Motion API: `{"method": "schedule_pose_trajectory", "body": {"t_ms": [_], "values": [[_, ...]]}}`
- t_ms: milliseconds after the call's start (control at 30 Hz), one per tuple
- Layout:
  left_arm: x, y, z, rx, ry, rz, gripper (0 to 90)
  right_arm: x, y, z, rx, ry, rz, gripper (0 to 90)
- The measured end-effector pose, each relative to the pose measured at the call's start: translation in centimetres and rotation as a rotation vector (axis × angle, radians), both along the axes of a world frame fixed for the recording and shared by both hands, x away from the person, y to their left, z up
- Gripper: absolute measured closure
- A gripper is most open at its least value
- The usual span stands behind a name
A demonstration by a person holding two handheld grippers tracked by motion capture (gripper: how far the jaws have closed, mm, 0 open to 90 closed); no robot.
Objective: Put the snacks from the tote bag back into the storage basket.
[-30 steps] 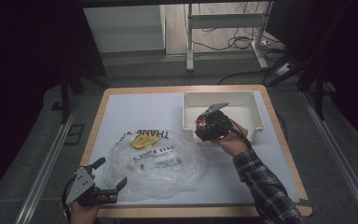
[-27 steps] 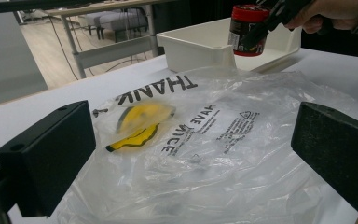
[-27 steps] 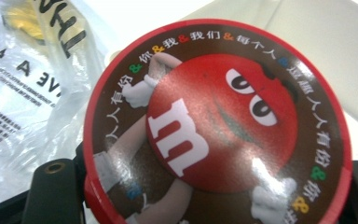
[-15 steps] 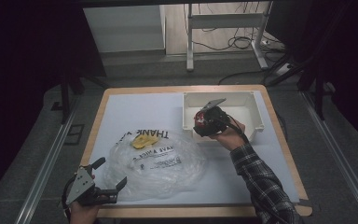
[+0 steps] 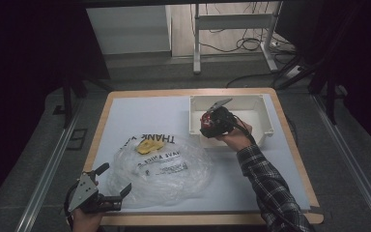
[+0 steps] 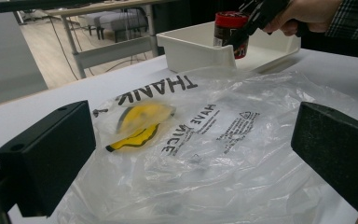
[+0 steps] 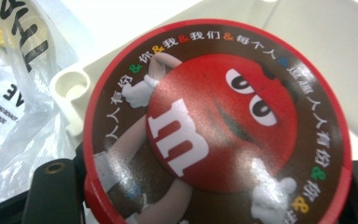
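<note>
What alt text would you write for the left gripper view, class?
A clear plastic bag printed with black lettering lies on a white table between two open black tongs. Behind it, other tongs hold a red-lidded jar over a white tray.

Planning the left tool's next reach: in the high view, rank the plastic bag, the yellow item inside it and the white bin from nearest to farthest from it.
From the left tool:
1. Plastic bag, right beside it.
2. Yellow item, at the bag's far end.
3. White bin, across the table, far right.
</note>
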State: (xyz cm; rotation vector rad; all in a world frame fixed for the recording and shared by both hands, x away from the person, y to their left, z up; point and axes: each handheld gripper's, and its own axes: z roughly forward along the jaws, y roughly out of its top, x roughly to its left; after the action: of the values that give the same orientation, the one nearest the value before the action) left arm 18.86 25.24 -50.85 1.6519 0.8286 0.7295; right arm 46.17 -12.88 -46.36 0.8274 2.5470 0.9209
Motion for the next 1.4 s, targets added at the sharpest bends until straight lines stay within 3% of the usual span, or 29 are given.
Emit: {"method": "schedule_pose_trajectory", "body": {"t_ms": [1400], "values": [[0.0,0.1,0.0,-0.006,-0.002,0.001,0.0,4.0,2.4,-3.7,-0.026,0.033,0.072,25.9]]}}
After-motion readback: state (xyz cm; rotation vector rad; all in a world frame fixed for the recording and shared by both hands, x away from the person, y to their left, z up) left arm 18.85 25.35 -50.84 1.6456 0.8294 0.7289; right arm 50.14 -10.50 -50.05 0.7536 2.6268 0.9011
